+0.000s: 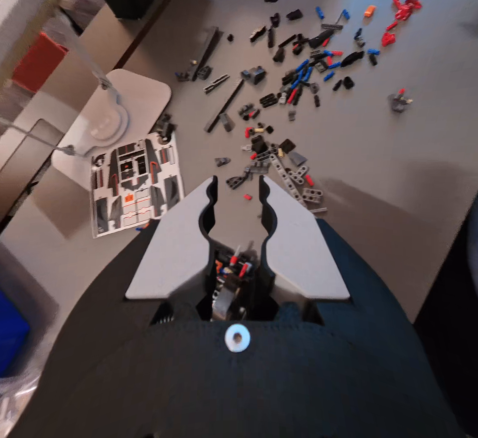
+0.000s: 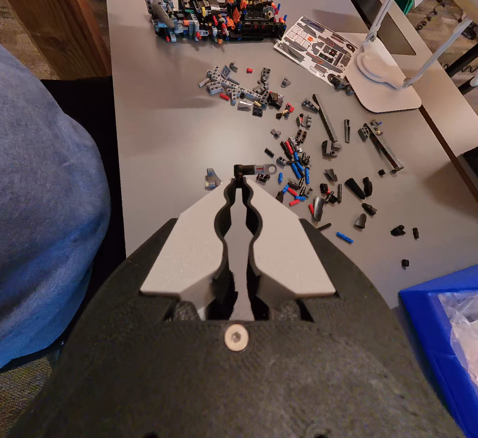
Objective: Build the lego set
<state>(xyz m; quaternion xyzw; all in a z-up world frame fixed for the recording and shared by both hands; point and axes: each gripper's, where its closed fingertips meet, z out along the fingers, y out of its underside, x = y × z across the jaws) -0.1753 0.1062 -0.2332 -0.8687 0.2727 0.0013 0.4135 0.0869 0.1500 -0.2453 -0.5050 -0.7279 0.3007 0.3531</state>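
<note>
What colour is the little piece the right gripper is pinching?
The small joined piece in the right gripper is black, then grey with a red mark. Right wrist view shows it best.

Right gripper point(image 2: 238, 182) pinching small black-grey connector piece point(image 2: 254, 169) at fingertips, apparently clear of table point(image 2: 165, 141); partly built model point(image 2: 217, 13) far side.

You are sitting in what looks like an office or lab workroom: a grey desk point(image 2: 160, 141) is carrying a white lamp base point(image 2: 382, 89), blue storage bins point(image 2: 424, 327) are flanking it, and carpet point(image 2: 23, 384) is covering the floor.
</note>
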